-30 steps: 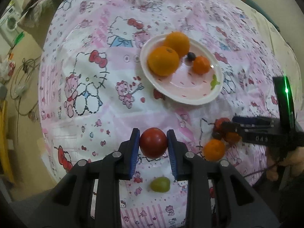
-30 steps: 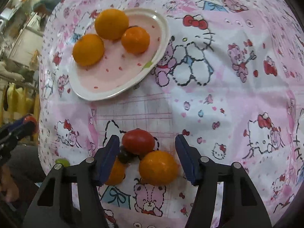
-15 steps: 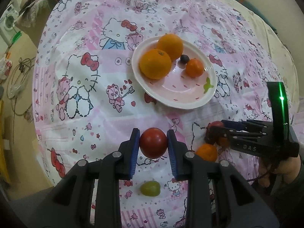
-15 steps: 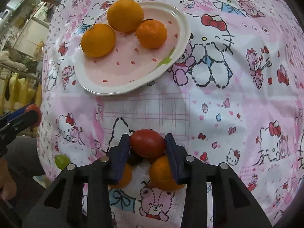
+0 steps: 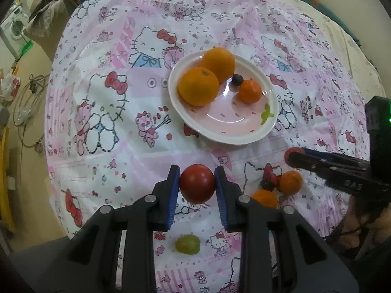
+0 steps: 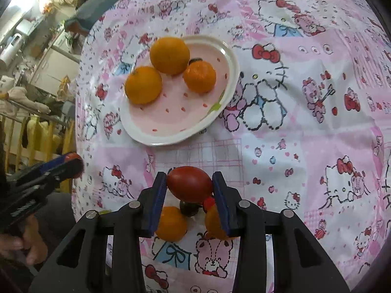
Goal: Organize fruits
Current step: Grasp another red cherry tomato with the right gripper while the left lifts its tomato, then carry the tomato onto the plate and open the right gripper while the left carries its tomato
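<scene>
You hold one tomato (image 5: 197, 183) clamped in the left gripper (image 5: 197, 185) and another tomato (image 6: 189, 183) clamped in the right gripper (image 6: 190, 188), both above the tablecloth (image 5: 102, 48) near the plate (image 5: 244, 134); squeezing harder may bruise them, and loosening may drop them.

Pink cartoon-cat tablecloth (image 5: 102, 112) over the tabletop, washing machine (image 5: 13, 28) far left on the floor, cables (image 5: 27, 112) coiled beside it, clothes heap (image 5: 48, 7) behind, yellow garments (image 6: 39, 131) hanging on a rail
</scene>
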{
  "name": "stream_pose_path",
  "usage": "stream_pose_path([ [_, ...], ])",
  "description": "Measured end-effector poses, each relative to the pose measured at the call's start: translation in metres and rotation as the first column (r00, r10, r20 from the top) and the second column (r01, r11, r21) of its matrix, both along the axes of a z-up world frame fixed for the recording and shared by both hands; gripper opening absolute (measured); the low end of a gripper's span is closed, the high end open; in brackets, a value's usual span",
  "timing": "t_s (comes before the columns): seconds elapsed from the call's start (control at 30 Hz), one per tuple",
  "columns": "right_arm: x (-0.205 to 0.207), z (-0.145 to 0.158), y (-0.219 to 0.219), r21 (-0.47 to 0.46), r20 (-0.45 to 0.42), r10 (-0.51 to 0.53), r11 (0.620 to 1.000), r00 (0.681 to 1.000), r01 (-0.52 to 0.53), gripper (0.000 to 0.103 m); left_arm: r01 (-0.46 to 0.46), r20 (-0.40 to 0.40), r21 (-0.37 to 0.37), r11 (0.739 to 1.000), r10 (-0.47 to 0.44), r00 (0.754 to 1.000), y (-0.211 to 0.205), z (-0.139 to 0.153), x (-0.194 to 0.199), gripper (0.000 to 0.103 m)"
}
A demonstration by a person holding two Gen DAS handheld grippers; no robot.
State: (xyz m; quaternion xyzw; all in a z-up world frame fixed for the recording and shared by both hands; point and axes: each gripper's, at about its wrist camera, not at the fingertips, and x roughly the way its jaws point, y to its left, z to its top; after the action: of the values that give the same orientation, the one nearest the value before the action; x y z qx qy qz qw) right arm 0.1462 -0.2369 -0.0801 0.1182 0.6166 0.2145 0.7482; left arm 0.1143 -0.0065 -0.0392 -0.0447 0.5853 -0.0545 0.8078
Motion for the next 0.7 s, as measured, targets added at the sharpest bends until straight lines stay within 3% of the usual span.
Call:
stream_pose_path([
  [0.17,0.006,0.017,-0.012,0.053,0.049,-0.047,0.998,0.998,0.044,0.04,-0.003,-0.029,-0.004,1.0,0.003,1.0,-0.002,-0.006,0.007,0.025],
  [0.7,0.043,0.045,-0.039,0.136,0.145,-0.144,0.983,0.979,0.124,0.04,0.063,0.03,0.065,0.996,-0.065,0.997,-0.029,0.009,0.059,0.025],
])
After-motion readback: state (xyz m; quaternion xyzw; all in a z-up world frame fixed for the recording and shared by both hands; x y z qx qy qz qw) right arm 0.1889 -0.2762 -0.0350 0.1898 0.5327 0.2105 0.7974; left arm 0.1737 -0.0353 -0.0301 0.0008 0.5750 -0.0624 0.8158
